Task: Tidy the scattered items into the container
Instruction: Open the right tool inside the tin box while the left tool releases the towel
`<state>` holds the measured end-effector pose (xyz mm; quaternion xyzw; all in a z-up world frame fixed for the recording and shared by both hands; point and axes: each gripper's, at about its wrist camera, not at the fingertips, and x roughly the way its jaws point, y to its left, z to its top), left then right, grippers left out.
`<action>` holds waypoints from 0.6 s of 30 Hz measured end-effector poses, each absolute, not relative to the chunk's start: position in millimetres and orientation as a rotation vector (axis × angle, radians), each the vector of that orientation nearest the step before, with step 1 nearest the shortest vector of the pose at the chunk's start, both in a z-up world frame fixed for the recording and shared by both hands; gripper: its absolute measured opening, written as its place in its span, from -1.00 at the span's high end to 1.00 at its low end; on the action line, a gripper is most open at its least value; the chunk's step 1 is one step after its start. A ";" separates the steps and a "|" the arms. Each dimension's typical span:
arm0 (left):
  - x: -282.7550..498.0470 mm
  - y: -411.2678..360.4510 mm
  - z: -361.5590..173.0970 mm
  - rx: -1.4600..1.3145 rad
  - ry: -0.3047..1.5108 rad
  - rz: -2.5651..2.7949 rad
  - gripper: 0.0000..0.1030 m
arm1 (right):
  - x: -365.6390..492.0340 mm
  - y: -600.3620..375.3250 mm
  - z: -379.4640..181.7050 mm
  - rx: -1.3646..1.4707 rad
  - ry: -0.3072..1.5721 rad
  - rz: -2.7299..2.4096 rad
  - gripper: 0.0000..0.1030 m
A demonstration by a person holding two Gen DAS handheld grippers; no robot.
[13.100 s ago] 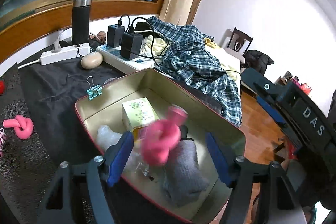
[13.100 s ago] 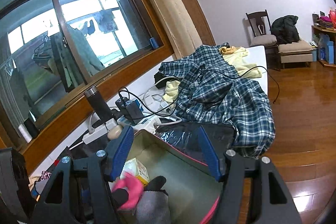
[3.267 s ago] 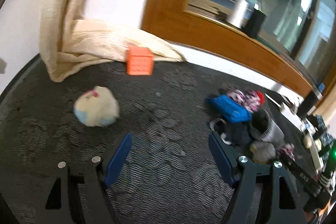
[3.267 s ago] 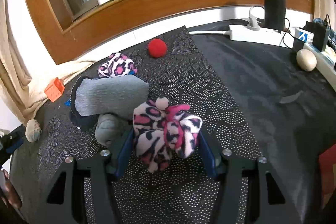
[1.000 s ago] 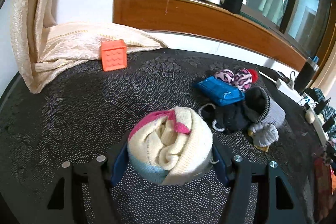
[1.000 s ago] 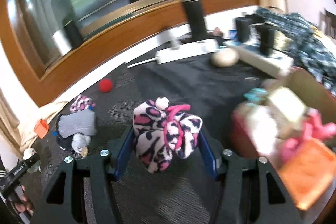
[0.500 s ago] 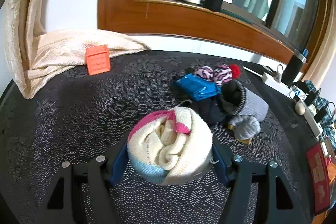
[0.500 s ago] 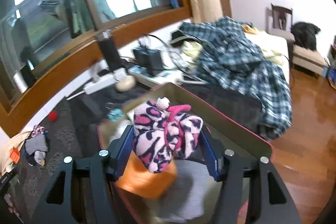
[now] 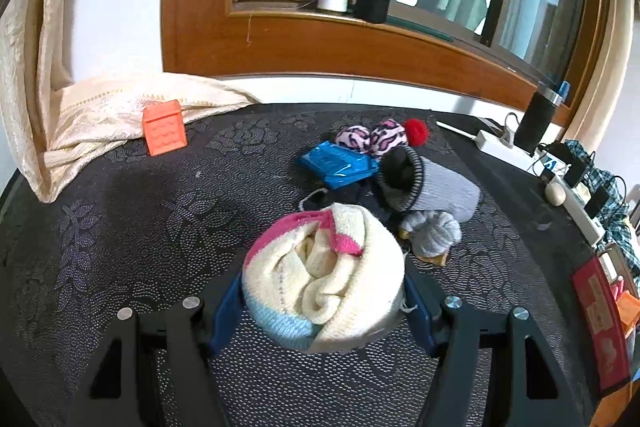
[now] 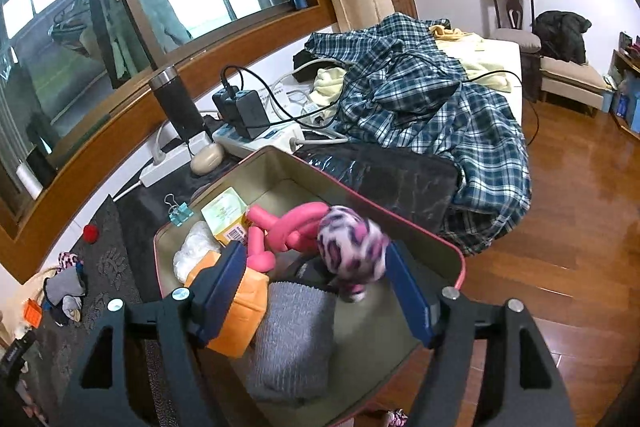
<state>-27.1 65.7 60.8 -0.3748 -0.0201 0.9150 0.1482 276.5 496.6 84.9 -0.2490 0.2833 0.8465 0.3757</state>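
Rolled cream sock bundle sits squeezed across its middle in my left gripper, soft and light above the dark mat. My right gripper gapes over the tin; leopard pouch drops.

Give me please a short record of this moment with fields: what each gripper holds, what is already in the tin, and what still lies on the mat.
left gripper: shut on the rolled cream sock, above the mat
right gripper: open, over the tin
leopard-print sock: blurred, between the open fingers, seemingly dropping into the tin
in tin: pink knotted toy, orange block, grey sock, yellow box
on mat: orange cube, blue pouch, grey socks, red pom-pom
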 end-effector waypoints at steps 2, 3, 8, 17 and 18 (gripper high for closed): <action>-23.4 70.0 62.2 -1.069 -0.046 2.625 -0.35 | 279.8 496.5 85.5 -0.625 0.726 2.167 -0.47; -21.8 73.1 61.8 -1.070 -0.039 2.621 -0.35 | 281.2 496.7 85.5 -0.620 0.729 2.168 -0.47; -14.6 90.6 62.2 -1.074 -0.016 2.595 -0.35 | 285.7 502.1 79.4 -0.604 0.760 2.164 -0.47; 9.1 177.3 84.1 -0.995 0.047 2.438 -0.35 | 298.1 505.3 81.3 -0.539 0.757 2.178 -0.47; 14.2 191.9 87.1 -0.979 0.068 2.414 -0.35 | 299.2 505.5 81.9 -0.534 0.754 2.181 -0.47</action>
